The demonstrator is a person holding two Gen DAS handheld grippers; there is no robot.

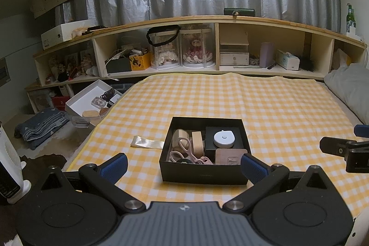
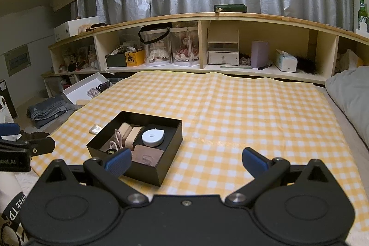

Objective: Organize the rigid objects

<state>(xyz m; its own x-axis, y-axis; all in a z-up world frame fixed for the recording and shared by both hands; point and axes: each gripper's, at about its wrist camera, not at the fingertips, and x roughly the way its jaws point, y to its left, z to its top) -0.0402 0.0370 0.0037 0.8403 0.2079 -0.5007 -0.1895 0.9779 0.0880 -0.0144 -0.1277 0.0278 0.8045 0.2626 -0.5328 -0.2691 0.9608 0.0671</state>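
A black open box (image 1: 203, 173) (image 2: 169, 133) sits on the yellow checked cloth (image 1: 265, 107) (image 2: 242, 107). Inside lie a white round gadget (image 1: 224, 138) (image 2: 152, 137) on a black block, pink scissors (image 1: 188, 149) (image 2: 118, 137), wooden pieces (image 1: 197, 142) (image 2: 132, 136) and a brown flat case (image 1: 230, 156) (image 2: 147, 157). My left gripper (image 1: 183, 167) is open and empty, just in front of the box. My right gripper (image 2: 185, 160) is open and empty, to the right of the box, its left finger (image 2: 117, 161) overlapping the box's near corner. A shiny ribbon piece (image 1: 146, 143) lies left of the box.
A wooden shelf unit (image 1: 216, 47) (image 2: 203, 45) with dolls, boxes and tissues runs behind the bed. A white tray (image 1: 92, 98) (image 2: 85, 89) with small items sits off the left edge. A grey pillow (image 1: 350, 84) (image 2: 350, 93) lies at the right.
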